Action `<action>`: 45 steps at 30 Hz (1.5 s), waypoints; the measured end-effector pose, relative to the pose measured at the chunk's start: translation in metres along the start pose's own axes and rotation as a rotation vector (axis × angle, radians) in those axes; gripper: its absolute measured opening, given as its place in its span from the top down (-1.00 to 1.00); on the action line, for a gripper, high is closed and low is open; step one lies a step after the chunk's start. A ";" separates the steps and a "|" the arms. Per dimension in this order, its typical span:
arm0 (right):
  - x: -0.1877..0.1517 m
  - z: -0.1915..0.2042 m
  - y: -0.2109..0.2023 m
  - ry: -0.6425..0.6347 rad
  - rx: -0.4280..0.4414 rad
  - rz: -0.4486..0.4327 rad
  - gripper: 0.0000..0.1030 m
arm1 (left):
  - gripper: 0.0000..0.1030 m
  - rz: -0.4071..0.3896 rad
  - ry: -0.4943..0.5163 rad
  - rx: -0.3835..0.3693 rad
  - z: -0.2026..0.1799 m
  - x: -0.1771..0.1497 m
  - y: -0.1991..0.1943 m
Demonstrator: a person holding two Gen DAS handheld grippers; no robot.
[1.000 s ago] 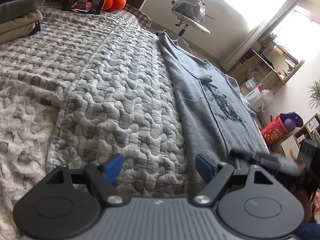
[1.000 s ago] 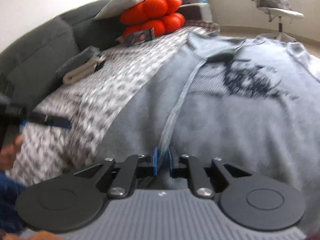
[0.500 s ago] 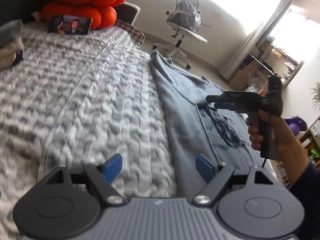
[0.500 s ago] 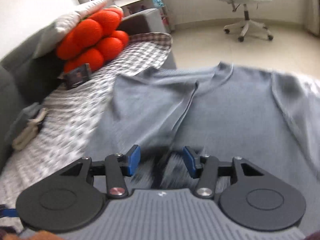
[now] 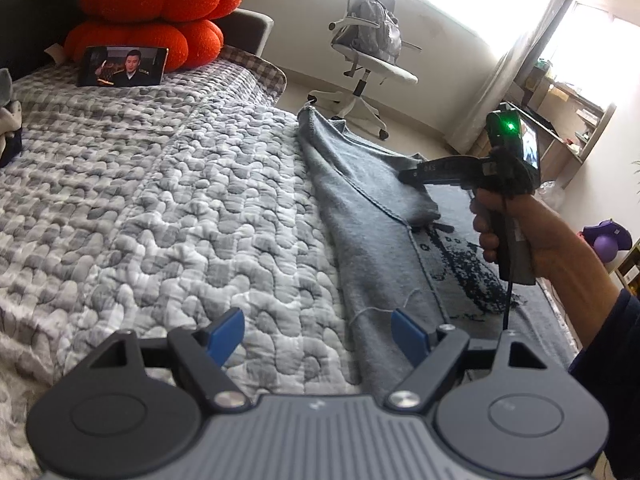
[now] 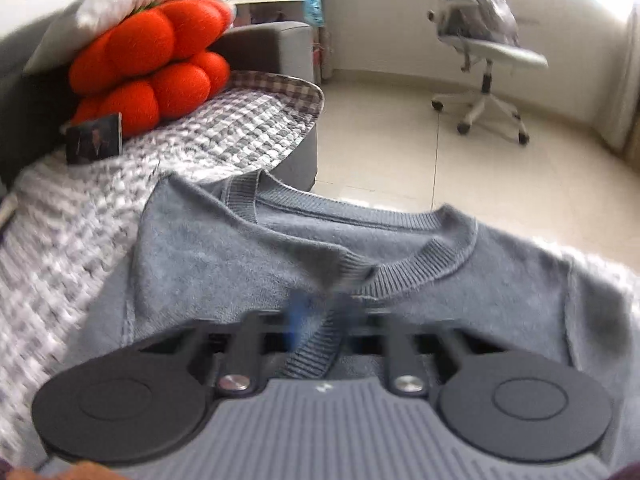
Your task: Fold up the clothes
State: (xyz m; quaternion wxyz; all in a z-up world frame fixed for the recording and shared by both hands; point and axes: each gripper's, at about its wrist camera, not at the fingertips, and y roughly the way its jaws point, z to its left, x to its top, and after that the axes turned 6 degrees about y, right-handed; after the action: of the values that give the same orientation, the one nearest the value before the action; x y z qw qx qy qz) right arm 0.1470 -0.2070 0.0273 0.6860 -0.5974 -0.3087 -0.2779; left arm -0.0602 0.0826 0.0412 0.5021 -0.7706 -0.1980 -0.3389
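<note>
Sweater (image 5: 372,216): grey knit, fuzzy surface, ribbed crew collar (image 6: 436,260), dark speckled graphic on the chest at centre right of the left wrist view. It lies flat along the right side of the bed; the far sleeve side is folded inward over the body, its ribbed cuff reaching toward the chest.

Our left gripper (image 5: 318,330) sits at bottom centre, blue pads spread wide with nothing between them, above the line where the sweater's edge meets the quilt (image 5: 160,208). The quilt is grey-white, puffy, pebble-stitched, with a checked border at its far end.

Our right gripper (image 5: 408,174) shows at centre right of the left wrist view: a black pistol-grip unit in our right hand (image 5: 516,224), green LED on top, with its tip at the folded sleeve. White characters run along its bar, but they're too small to read. In the right wrist view its fingers are motion-blurred, drawn close together around a strip of ribbed knit (image 6: 316,344) at bottom centre. It looks clamped on that cuff.

Upper left of both views: two stacked orange lobed plush cushions (image 5: 148,20), with a phone (image 5: 122,66) propped against them and showing a video of a man. No legible text on screen. A white swivel office chair (image 5: 368,60) with grey fabric draped on it stands on the pale floor at upper centre.
</note>
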 end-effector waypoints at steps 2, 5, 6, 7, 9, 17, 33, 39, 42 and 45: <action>-0.001 -0.002 -0.007 0.007 -0.015 -0.048 0.96 | -0.58 0.001 0.007 0.002 0.000 -0.001 0.001; -0.003 -0.010 -0.017 0.040 -0.033 -0.110 0.96 | -0.58 0.002 0.014 0.007 0.000 -0.003 0.002; -0.004 -0.011 -0.015 0.039 -0.049 -0.108 0.96 | -0.58 0.002 0.014 0.009 0.000 -0.003 0.003; -0.006 -0.012 -0.013 0.035 -0.066 -0.102 0.96 | -0.58 0.003 0.011 0.010 0.000 -0.003 0.003; -0.010 -0.012 -0.006 0.018 -0.088 -0.075 0.96 | -0.58 0.007 0.005 0.009 -0.001 -0.004 0.004; -0.010 -0.013 -0.002 0.054 -0.098 -0.065 0.90 | -0.58 0.011 -0.002 0.020 0.000 -0.006 0.003; -0.035 0.017 -0.061 -0.012 0.048 -0.095 0.70 | -0.64 -0.005 -0.011 0.036 0.001 -0.011 0.006; -0.058 0.052 -0.080 -0.086 0.171 -0.051 0.69 | -0.67 -0.007 0.005 0.058 -0.003 -0.011 0.009; -0.072 0.065 -0.086 -0.115 0.199 -0.038 0.69 | -0.67 -0.008 0.013 0.070 -0.004 -0.010 0.010; -0.087 0.076 -0.090 -0.148 0.199 -0.027 0.69 | -0.67 -0.004 0.016 0.088 -0.005 -0.009 0.010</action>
State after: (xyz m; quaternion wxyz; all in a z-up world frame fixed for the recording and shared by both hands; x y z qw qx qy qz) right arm 0.0154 -0.1429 0.0269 0.7132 -0.5411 -0.3928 -0.2103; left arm -0.0617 0.0739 0.0297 0.5366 -0.7445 -0.2101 -0.3370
